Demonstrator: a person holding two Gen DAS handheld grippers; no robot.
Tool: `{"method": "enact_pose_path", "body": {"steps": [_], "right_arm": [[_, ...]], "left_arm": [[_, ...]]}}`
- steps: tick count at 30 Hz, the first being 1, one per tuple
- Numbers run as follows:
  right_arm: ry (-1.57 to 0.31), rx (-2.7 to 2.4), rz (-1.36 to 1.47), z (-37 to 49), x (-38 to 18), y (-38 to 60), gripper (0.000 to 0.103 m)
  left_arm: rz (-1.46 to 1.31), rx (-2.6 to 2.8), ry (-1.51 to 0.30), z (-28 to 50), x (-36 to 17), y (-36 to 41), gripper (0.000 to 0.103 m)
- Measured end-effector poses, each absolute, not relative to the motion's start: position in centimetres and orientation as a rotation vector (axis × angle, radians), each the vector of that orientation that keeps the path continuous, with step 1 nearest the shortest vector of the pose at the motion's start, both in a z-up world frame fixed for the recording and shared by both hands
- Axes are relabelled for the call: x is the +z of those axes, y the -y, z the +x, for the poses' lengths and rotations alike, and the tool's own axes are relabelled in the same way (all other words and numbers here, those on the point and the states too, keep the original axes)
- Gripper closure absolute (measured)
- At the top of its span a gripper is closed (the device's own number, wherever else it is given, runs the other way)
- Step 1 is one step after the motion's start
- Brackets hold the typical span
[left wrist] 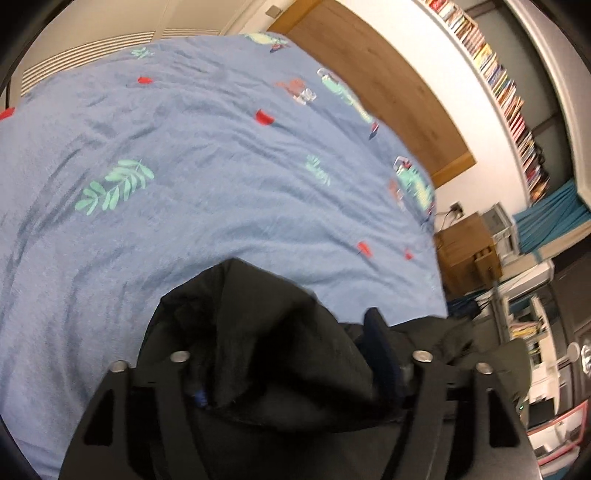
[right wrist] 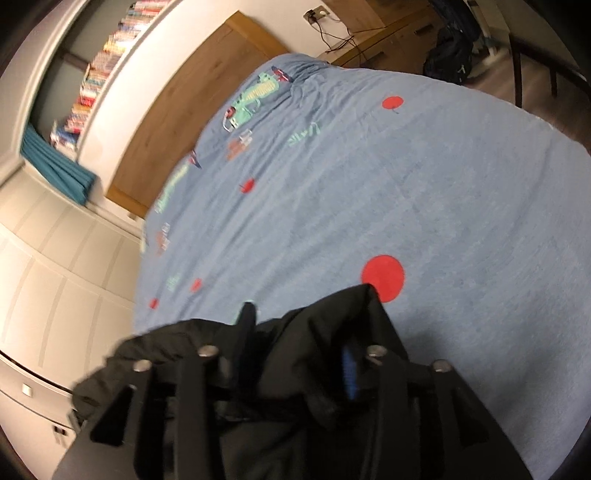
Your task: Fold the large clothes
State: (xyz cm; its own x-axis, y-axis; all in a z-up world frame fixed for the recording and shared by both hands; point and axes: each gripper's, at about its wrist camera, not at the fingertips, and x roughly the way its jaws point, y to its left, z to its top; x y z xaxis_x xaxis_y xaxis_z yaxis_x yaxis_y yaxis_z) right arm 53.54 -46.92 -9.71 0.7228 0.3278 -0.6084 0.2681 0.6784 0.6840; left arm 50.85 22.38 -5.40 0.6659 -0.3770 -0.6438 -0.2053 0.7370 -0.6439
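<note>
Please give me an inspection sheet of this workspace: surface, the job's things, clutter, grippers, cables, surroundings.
Surface: blue bedsheet with printed leaves and red shapes, wrinkled.
Job's things: black garment, bunched at the near edge of the bed.
Clutter: nothing seen on the sheet.
Grippers: left gripper has jaws apart, with black cloth between them; right gripper likewise, with the cloth loose between its jaws.
Cables: dark cables hang from a wall socket behind the bed.
Surroundings: wooden headboard, bookshelf, white cupboards.
</note>
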Motion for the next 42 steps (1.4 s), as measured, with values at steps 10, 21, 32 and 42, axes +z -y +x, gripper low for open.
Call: {"method": "enact_pose_path", "body": {"steps": [10, 21, 32, 42], "right_arm": [[-0.686, 0.042, 0.863, 51.1, -3.8, 48.9, 0.052], [-0.666, 0.122, 0.542, 44.2, 3.2, 41.5, 0.052], [-0.687, 0.221, 0.315, 38.9, 2.2, 30.7, 0.052], [-0.711, 0.328, 0.174, 41.0, -0.2, 22.3, 0.052]], "left_arm": [[-0.712, -0.058, -0.743, 48.4, 1.0, -24.5, 0.013], [-0.444, 0.089, -0.717, 41.0, 3.4, -21.4, 0.013], [-0.290, 0.082, -0.696, 36.0, 1.2, -15.9, 0.013], [-0.168, -0.003, -0.692, 39.1, -0.3, -8.9, 0.013]]}}
